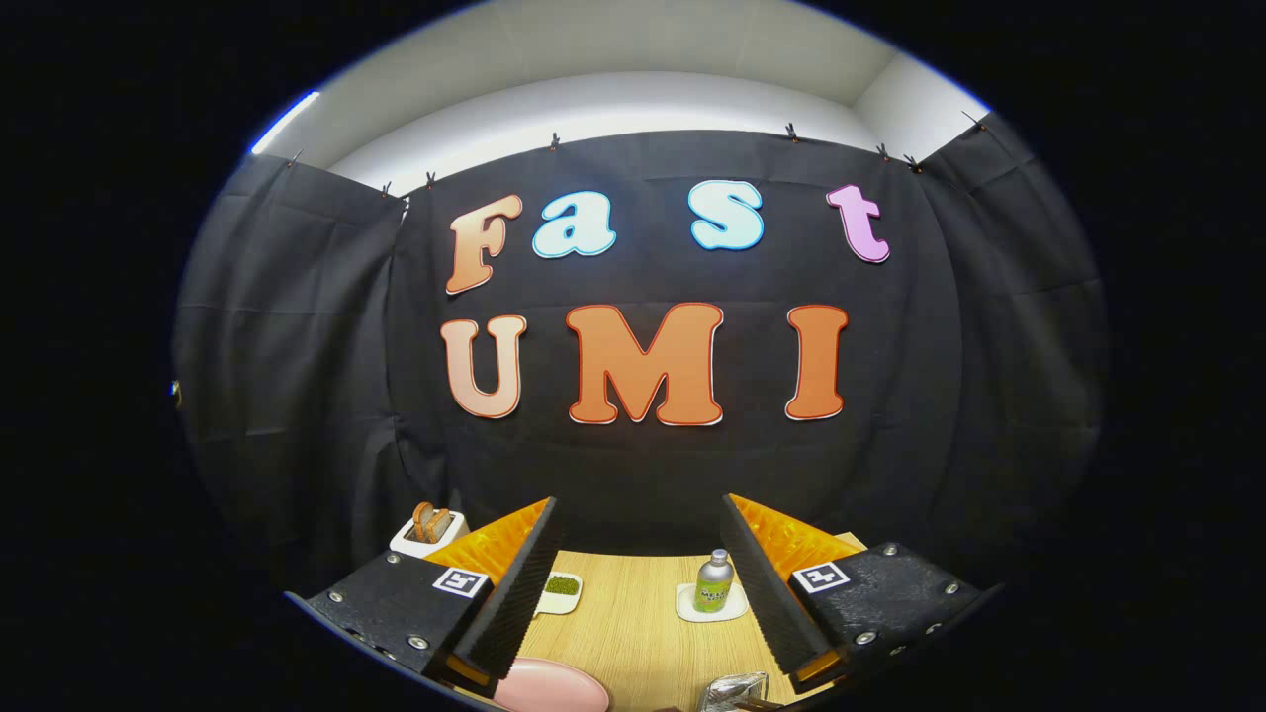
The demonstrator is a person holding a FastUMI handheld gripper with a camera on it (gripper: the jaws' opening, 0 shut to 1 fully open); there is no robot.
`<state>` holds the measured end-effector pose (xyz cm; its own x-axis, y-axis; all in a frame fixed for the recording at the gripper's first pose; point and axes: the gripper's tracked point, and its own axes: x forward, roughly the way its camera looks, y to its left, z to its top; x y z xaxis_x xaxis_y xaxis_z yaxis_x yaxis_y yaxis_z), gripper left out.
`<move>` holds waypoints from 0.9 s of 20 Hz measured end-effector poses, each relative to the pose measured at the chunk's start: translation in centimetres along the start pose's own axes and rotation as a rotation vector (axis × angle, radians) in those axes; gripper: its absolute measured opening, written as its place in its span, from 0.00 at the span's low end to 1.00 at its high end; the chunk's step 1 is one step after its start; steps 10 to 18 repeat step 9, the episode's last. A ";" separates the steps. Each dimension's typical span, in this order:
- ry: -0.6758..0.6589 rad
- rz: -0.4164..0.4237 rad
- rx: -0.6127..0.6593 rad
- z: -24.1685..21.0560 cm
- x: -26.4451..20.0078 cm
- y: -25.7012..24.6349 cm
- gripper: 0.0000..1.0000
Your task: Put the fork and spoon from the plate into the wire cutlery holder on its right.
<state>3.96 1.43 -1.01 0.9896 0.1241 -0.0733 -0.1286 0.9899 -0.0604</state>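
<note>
In the gripper view, my gripper (638, 583) hangs above the wooden tabletop (638, 633) with its two fingers spread wide apart and nothing held between them. I take the pink plate (554, 687) as my landmark: it lies low on the tabletop just under the tip of my left finger, and only its far rim shows, so I cannot tell whether the fork and spoon lie on it. To the right of the plate, near the tip of my right finger, the shiny wire cutlery holder (734, 690) peeks in, seen only in part. Beyond the plate, close by the left finger, sits a small white dish of green bits (562, 591). Farther right of the plate, just beside the right finger, a small green-labelled bottle (714, 583) stands upright on a white coaster (692, 608). Far beyond the plate to its left, behind my left finger, a white toaster (427, 534) holds slices of bread.
</note>
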 end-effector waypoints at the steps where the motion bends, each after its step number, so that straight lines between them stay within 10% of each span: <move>1: 0.002 0.002 0.002 -0.1 0.0 0.0 0.96; 18: 0.005 0.008 0.007 -0.2 0.2 0.5 0.96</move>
